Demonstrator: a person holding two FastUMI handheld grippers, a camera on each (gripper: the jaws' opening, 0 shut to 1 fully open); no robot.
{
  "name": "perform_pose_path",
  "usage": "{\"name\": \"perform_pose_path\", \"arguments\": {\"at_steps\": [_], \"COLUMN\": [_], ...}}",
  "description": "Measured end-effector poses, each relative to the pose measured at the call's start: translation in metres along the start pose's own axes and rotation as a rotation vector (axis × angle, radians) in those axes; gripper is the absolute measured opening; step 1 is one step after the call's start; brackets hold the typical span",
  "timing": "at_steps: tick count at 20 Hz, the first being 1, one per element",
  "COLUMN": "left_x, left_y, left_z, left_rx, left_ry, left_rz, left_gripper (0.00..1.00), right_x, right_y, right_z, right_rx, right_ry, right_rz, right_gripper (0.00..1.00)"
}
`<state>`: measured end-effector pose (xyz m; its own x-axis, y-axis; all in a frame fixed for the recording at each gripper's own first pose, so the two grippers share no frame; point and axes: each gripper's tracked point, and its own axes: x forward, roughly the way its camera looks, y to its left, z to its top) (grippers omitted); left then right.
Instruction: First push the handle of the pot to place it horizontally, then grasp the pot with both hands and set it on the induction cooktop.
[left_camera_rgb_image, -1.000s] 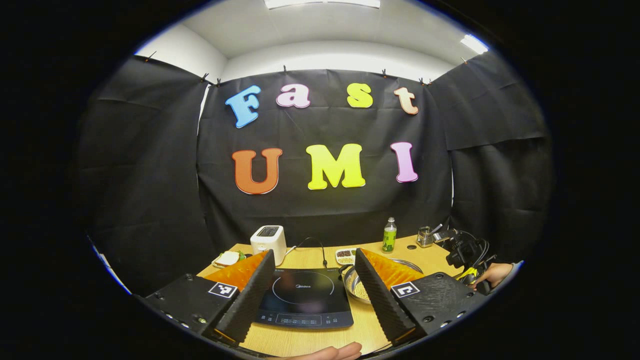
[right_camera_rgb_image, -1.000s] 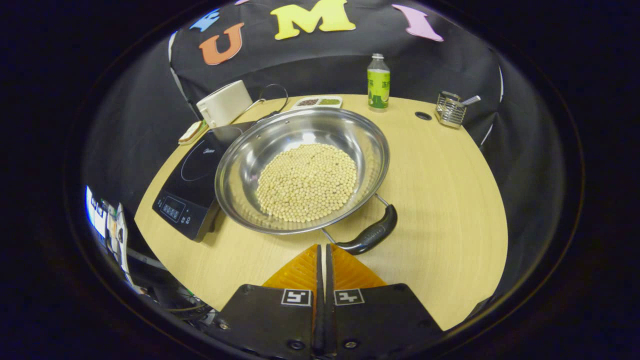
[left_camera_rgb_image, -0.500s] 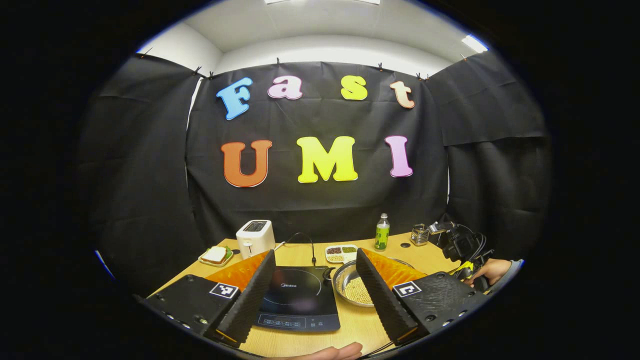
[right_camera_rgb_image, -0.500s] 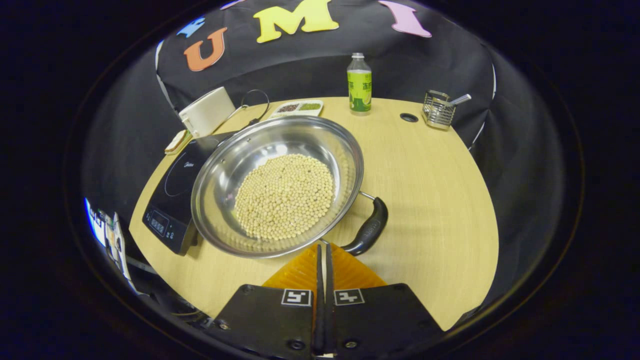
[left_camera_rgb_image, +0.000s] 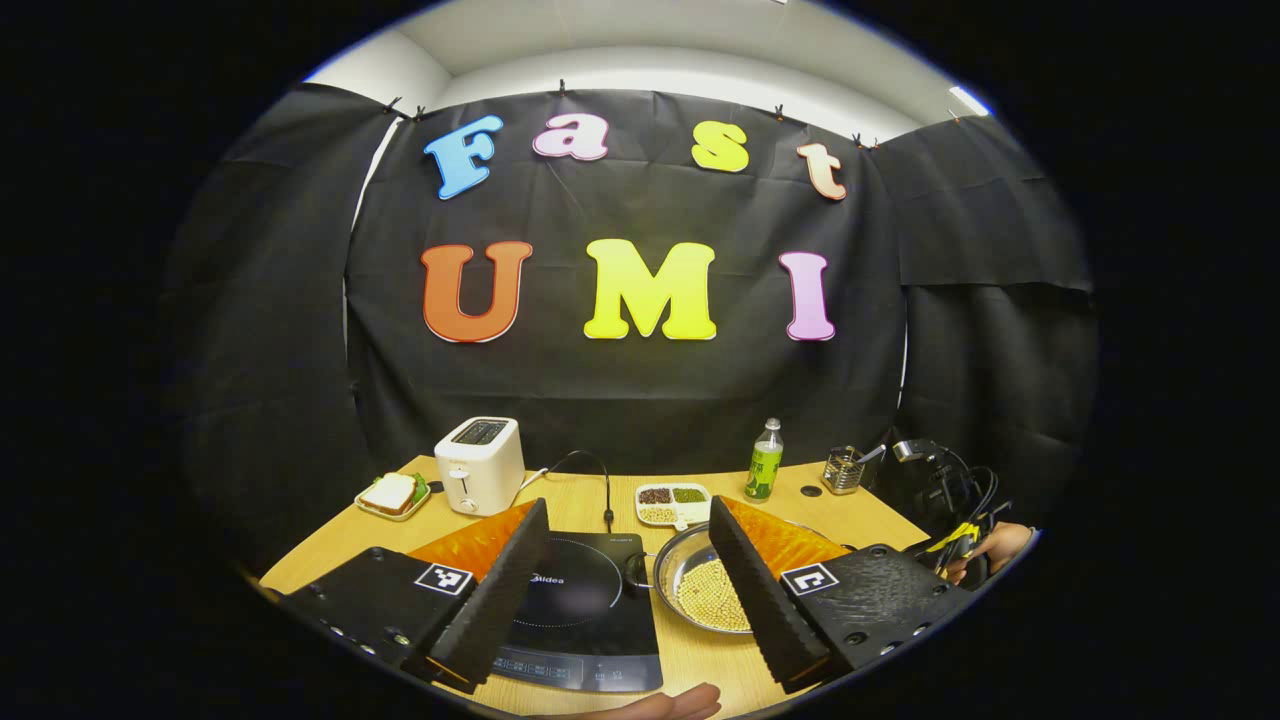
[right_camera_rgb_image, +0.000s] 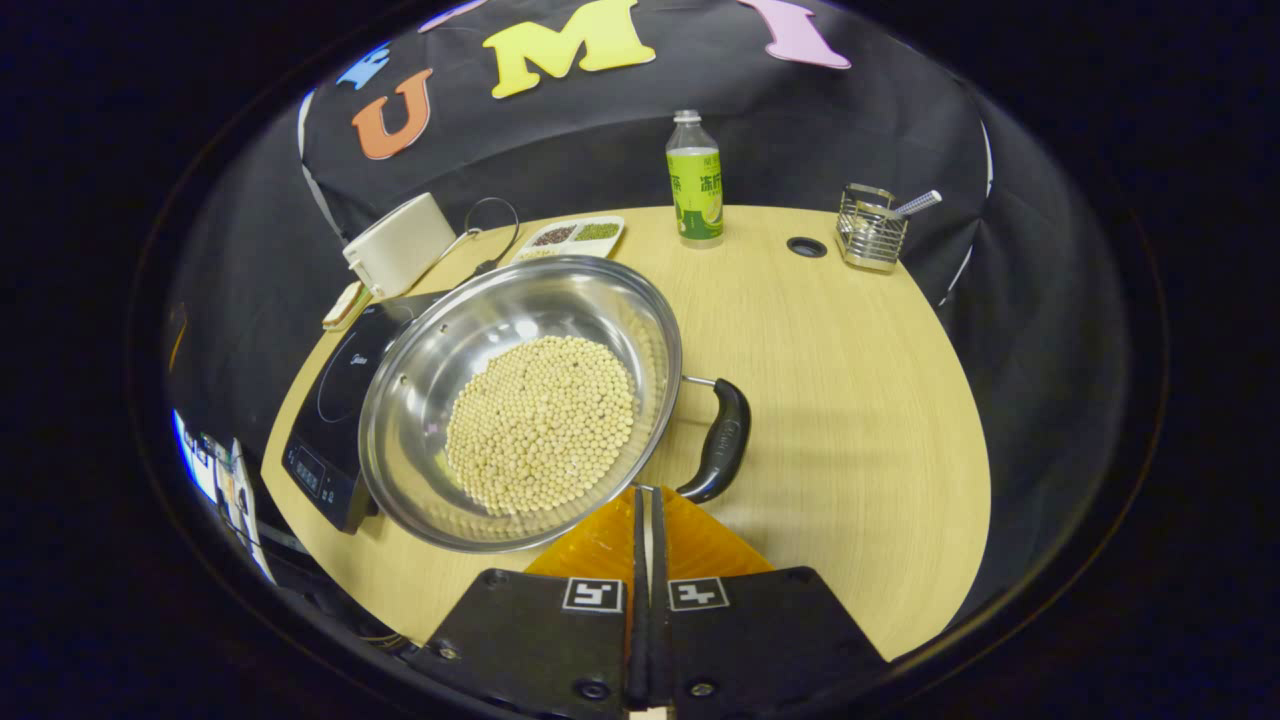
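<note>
1. Steel round pot (left_camera_rgb_image: 700, 590) of pale beans sits just right of the black induction cooktop (left_camera_rgb_image: 580, 610) in the left gripper view; left gripper (left_camera_rgb_image: 625, 590) gapes wide, empty: keep it clear

2. Right gripper view: right gripper (right_camera_rgb_image: 644, 497), closed on nothing, tips beside the black curved handle (right_camera_rgb_image: 722, 443); push low, gently sideways

pot handle (right_camera_rgb_image: 724, 440) swung round, pot (right_camera_rgb_image: 520, 400) turned

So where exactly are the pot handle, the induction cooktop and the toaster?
pot handle (right_camera_rgb_image: 727, 442), right gripper view, middle of the black grip.
induction cooktop (left_camera_rgb_image: 585, 590), left gripper view, glass top.
toaster (left_camera_rgb_image: 480, 468), left gripper view, front face.
</note>
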<state>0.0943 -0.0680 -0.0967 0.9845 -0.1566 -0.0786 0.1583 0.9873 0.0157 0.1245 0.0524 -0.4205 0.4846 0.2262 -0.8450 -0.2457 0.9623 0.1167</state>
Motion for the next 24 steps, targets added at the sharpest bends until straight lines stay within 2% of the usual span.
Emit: {"name": "perform_pose_path", "arguments": {"at_steps": [1, 12, 14, 17, 19, 21, 22, 23, 24], "left_x": [0.009, 0.077, 0.086, 0.097, 0.102, 0.106, 0.109, 0.114, 0.117], "left_y": [-0.002, -0.002, -0.003, -0.008, -0.013, -0.020, -0.018, -0.016, -0.015], "left_z": [-0.002, -0.051, -0.067, -0.093, -0.111, -0.118, -0.123, -0.129, -0.135], "left_rx": [-0.002, -0.003, 0.001, 0.002, -0.037, -0.065, -0.072, -0.079, -0.085], "left_ry": [0.008, 0.146, 0.183, 0.255, 0.313, 0.343, 0.356, 0.369, 0.384], "left_rz": [-0.006, -0.013, -0.029, -0.057, -0.082, -0.115, -0.118, -0.117, -0.117], "left_gripper": [0.96, 0.96, 0.96, 0.97, 0.96, 0.96, 0.96, 0.95, 0.95], "right_x": [0.001, 0.009, 0.008, 0.000, -0.008, -0.018, -0.023, -0.028, -0.030], "right_y": [-0.002, -0.015, -0.017, -0.016, -0.022, -0.027, -0.028, -0.033, -0.037], "right_z": [0.002, 0.015, 0.018, 0.017, 0.023, 0.032, 0.036, 0.041, 0.044], "right_rx": [0.001, -0.011, 0.000, 0.014, 0.014, 0.006, 0.000, 0.000, -0.002], "right_ry": [-0.003, -0.033, -0.058, -0.105, -0.151, -0.212, -0.246, -0.285, -0.313], "right_rz": [0.004, 0.013, 0.015, 0.032, 0.014, -0.018, -0.026, -0.048, -0.068], "right_gripper": [0.04, 0.04, 0.01, 0.04, 0.02, 0.08, 0.15, 0.24, 0.45]}}
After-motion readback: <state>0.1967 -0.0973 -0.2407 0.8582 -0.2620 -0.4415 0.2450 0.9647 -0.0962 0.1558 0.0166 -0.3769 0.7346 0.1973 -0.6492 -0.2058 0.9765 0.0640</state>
